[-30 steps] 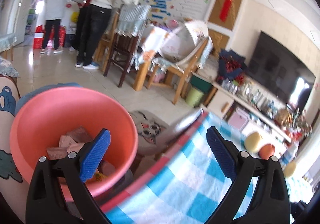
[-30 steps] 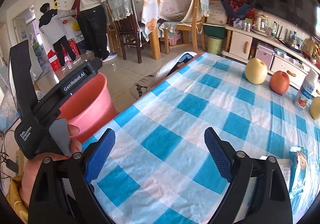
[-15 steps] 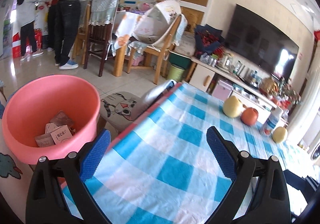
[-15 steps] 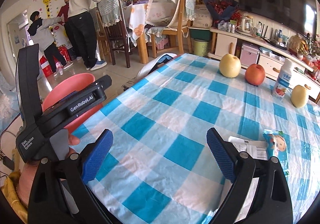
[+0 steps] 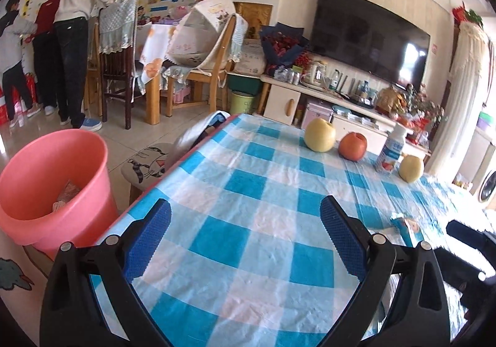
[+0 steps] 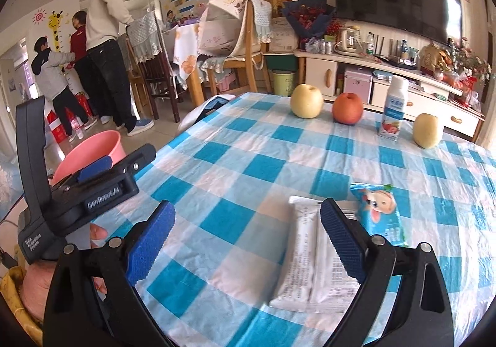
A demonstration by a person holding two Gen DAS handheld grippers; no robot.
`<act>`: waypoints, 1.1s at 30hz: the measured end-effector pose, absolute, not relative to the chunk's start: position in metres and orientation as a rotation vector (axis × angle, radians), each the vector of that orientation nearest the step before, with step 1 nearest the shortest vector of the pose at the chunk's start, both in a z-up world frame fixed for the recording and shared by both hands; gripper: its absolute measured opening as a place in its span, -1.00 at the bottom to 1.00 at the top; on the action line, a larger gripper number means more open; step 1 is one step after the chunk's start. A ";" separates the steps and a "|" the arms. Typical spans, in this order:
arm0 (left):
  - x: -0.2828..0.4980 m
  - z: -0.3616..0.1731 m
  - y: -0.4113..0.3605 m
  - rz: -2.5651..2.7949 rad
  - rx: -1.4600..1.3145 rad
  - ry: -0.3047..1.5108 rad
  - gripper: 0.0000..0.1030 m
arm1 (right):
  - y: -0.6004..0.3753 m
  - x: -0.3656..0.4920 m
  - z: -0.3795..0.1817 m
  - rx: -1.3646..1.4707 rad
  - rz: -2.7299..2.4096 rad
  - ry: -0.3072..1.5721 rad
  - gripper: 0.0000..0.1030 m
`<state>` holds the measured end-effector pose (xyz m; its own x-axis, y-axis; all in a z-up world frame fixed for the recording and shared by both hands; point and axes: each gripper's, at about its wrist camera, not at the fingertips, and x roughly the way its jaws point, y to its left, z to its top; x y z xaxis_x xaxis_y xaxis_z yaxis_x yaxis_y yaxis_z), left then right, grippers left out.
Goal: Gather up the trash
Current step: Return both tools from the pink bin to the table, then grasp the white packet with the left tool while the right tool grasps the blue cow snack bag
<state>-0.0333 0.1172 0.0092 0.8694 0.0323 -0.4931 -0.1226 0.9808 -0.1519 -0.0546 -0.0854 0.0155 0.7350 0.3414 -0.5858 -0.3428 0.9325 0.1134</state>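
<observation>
- fingers of the right gripper [image 6: 245, 238] are standing wide apart with nothing between the blue ribbed pads [image 6: 148, 241]; it is hovering low over the table, probably lining up on the trash lying ahead.
- a long white foil wrapper [image 6: 297, 257] is lying flat on the blue-and-white checked tablecloth [image 6: 235, 161], partly behind the right-hand finger; a second white packet beside it is largely being covered by that finger, so its outline is hard to make out.
- a small blue snack sachet with a cartoon face [image 6: 379, 210] is lying just beside the wrappers, farther right.
- fingers of the left gripper [image 5: 245, 238] are spread wide too, holding nothing, over bare cloth near the table's left edge.
- a round pink plastic bin [image 5: 52, 189] is sitting on the floor just off that edge, presumably so trash can be dropped straight in; a few scraps inside are showing, though the rim is cutting off most of them.
- two yellow pears, a red apple [image 6: 347, 108] and a white drink bottle [image 6: 393, 108] are standing well apart from the wrappers at the far side; whether the bottle counts as trash cannot be told.
</observation>
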 end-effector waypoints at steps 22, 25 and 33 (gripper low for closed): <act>-0.039 -0.001 0.026 -0.099 -0.053 0.580 0.89 | -0.195 -0.055 0.022 0.109 0.222 0.588 0.82; -0.040 -0.003 0.014 -0.122 -0.041 0.590 0.89 | -0.207 -0.053 0.020 0.119 0.206 0.595 0.82; -0.045 -0.004 -0.011 -0.197 -0.067 0.617 0.89 | -0.246 -0.047 0.019 0.182 0.155 0.597 0.82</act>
<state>-0.0450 -0.0111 -0.0044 0.7975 -0.2033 -0.5680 0.1634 0.9791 -0.1210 -0.0471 -0.2459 0.0185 0.8162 0.1973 -0.5430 -0.0926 0.9724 0.2142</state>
